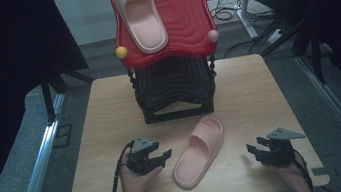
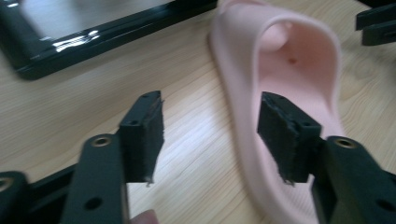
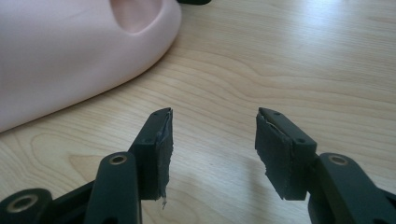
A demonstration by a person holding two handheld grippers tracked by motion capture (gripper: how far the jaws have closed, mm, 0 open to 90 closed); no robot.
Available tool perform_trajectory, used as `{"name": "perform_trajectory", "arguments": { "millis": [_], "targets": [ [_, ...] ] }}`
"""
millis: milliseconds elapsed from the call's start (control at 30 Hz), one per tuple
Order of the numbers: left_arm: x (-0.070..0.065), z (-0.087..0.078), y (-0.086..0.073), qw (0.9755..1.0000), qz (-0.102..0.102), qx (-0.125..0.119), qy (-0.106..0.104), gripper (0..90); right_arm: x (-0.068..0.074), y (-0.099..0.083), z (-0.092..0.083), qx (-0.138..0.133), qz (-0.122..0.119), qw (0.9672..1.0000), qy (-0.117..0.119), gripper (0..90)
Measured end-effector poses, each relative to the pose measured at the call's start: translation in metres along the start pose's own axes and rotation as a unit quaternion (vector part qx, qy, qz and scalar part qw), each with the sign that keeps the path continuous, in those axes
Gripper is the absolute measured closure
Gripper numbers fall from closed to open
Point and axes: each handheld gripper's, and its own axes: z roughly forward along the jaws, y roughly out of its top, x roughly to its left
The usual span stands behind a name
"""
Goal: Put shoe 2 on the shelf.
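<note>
One pink slipper [image 1: 199, 151] on table, between left hand-held gripper [image 1: 163, 156] and right hand-held gripper [image 1: 252, 148], both parted, seemingly untouched.

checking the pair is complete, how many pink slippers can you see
2. One pink rubber slide slipper lies on the red rack top; the other pink slide slipper lies on the wooden table between the grippers.

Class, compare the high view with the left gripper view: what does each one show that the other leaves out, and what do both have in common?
High view alone: a second pink foam slipper lying on the red wavy plastic stool top, and the left claw with its grey plate. Left gripper view alone: a small dark spot inside the slipper's strap opening. Both: the pink foam slipper on the table, the light wooden table and the black stool base.
</note>
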Motion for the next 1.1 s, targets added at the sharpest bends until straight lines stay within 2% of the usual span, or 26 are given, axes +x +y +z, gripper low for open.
{"name": "perform_trajectory", "arguments": {
  "millis": [100,233,433,500,667,867,1100],
  "targets": [
    [-0.013,0.015,0.008,0.9999,0.004,0.008,-0.007,47.0,-0.005,-0.001,-0.003,-0.002,0.005,1.0,-0.002,46.7],
    [-0.021,0.035,0.016,0.9997,0.001,0.019,-0.013,51.0,-0.009,-0.002,-0.006,-0.005,0.011,0.9999,-0.006,46.7],
    [-0.028,0.055,0.023,0.9997,-0.002,0.019,-0.013,58.5,-0.01,0.0,-0.007,-0.01,0.016,0.9998,-0.008,46.7],
    [-0.028,0.062,0.023,0.9998,-0.009,0.016,-0.011,60.8,-0.01,0.001,-0.006,-0.012,0.019,0.9997,-0.009,46.7],
    [-0.027,0.072,0.024,0.9998,-0.019,0.009,-0.008,67.3,-0.007,0.002,-0.003,-0.006,0.012,0.9998,-0.015,46.5],
    [-0.028,0.083,0.024,0.9995,-0.023,0.02,-0.011,76.0,-0.007,0.002,-0.004,-0.007,0.013,0.9998,-0.014,46.5],
    [-0.028,0.083,0.024,0.9995,-0.024,0.019,0.0,82.2,-0.009,0.0,-0.002,-0.004,0.015,0.9998,-0.015,46.5]
  ]
}}
